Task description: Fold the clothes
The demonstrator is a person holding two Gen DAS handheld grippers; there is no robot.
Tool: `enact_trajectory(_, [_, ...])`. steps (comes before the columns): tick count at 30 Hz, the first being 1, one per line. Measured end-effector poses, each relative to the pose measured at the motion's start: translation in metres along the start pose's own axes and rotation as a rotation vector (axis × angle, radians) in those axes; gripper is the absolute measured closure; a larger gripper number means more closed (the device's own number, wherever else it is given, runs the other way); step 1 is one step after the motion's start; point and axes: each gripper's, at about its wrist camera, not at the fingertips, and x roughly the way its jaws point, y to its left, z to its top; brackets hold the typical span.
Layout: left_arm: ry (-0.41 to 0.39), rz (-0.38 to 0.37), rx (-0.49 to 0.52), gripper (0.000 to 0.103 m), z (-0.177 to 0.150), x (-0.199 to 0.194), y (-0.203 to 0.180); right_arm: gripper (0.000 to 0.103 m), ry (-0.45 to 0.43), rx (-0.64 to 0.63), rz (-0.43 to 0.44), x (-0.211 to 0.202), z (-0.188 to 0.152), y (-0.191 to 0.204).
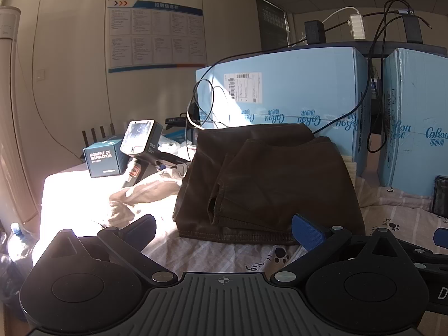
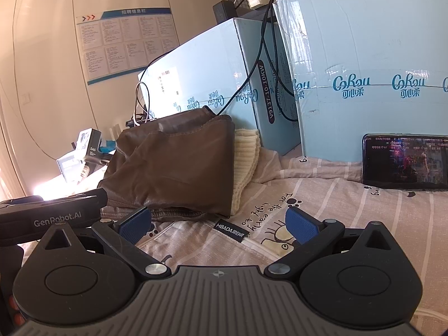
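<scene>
I had both grippers spread wide and empty. The left gripper [image 1: 224, 232] hovered just short of the near hem of the brown garment [image 1: 268, 179], its right pad at the hem's edge and nothing between the jaws. The right gripper [image 2: 221, 224] hung over the striped sheet [image 2: 322, 196], beside the garment's near corner.

The garment lay already folded on the sheet, stacked on a cream knit [image 2: 246, 165], in front of the blue boxes [image 1: 280, 92].

It looked like soft leather or a coated fabric: limp but thick, heavier than a shirt, with a slight sheen, so I judged the pads might slip on a flat face. I reckoned the stitched hem or a folded edge was the place to pinch, taking all layers together, one gripper at each near corner.
</scene>
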Motion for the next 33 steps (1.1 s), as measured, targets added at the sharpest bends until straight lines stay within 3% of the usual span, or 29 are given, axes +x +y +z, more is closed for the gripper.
enact_trajectory(17, [-0.004,0.006,-0.004,0.000,0.000,0.000,0.001,0.000,0.000,-0.001,0.000,0.000,0.000,0.000])
enact_trajectory(25, [-0.027,-0.002,-0.079,0.000,-0.002,0.002,0.004,0.000,0.000,-0.002,0.000,0.000,0.000,0.000])
enact_trajectory(33, [0.064,-0.054,-0.188,0.000,-0.003,0.012,0.006,0.000,-0.014,-0.016,-0.002,-0.002,0.001,0.002])
